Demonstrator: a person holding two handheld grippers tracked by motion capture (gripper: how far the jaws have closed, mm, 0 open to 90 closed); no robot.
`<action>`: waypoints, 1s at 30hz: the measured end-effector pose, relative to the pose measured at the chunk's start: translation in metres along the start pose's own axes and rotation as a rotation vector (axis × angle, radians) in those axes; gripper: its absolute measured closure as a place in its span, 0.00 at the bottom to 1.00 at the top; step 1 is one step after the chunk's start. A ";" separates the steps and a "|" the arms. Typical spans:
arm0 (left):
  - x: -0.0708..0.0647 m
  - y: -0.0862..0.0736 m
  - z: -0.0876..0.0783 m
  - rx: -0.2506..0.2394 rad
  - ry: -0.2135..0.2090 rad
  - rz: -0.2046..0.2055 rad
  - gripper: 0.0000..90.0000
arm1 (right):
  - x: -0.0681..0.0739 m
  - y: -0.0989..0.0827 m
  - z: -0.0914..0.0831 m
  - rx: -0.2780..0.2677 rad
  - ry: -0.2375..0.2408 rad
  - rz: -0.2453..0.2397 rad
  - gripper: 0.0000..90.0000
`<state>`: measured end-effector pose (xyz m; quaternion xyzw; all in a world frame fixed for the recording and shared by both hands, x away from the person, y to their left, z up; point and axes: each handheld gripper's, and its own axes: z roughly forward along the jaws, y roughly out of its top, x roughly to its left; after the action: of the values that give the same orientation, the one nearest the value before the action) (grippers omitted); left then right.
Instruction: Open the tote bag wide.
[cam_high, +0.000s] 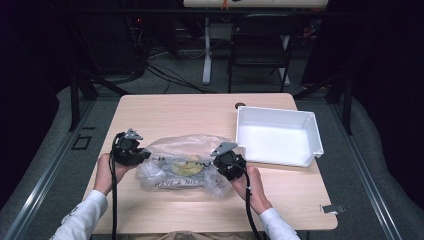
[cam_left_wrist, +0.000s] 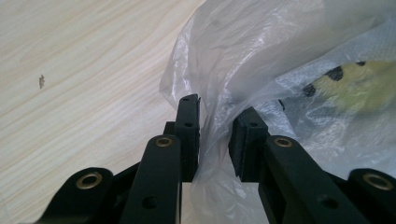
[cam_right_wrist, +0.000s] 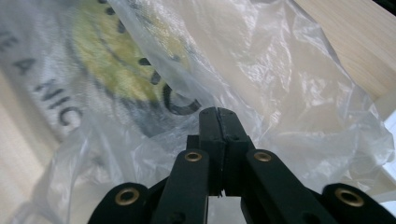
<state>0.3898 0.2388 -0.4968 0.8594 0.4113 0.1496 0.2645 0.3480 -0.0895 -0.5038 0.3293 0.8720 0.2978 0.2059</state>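
1. On the tabletop (cam_high: 150, 112), lying between both hands: clear plastic bag (cam_high: 187, 165), long axis running left to right, white bin (cam_high: 277, 135) just beside its right end.
2. Reaching in from the bag's left end: left hand-held gripper (cam_left_wrist: 217, 135), jaws partly apart, a fold of film passing between the pads, squeeze not yet evident.
3. Pinching the right end: right hand-held gripper (cam_right_wrist: 218, 116), jaws fully together on thin film.
4. Showing through crinkled film: yellow smiley print, dark lettering.

A lab: dark curtains (cam_high: 385, 75), floor cables (cam_high: 170, 75), lone wooden table (cam_high: 165, 112).
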 end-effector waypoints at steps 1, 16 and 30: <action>0.001 0.000 0.003 0.011 0.000 -0.004 0.85 | -0.001 0.000 0.003 0.008 -0.013 0.006 1.00; 0.008 -0.008 0.045 0.201 -0.038 0.007 0.86 | -0.007 -0.006 0.035 0.132 -0.035 0.040 1.00; 0.016 -0.014 0.031 0.177 -0.086 -0.036 0.85 | -0.014 0.001 -0.001 0.089 -0.028 0.054 0.63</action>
<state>0.4058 0.2484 -0.5296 0.8774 0.4267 0.0709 0.2077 0.3580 -0.0989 -0.5000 0.3655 0.8724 0.2595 0.1950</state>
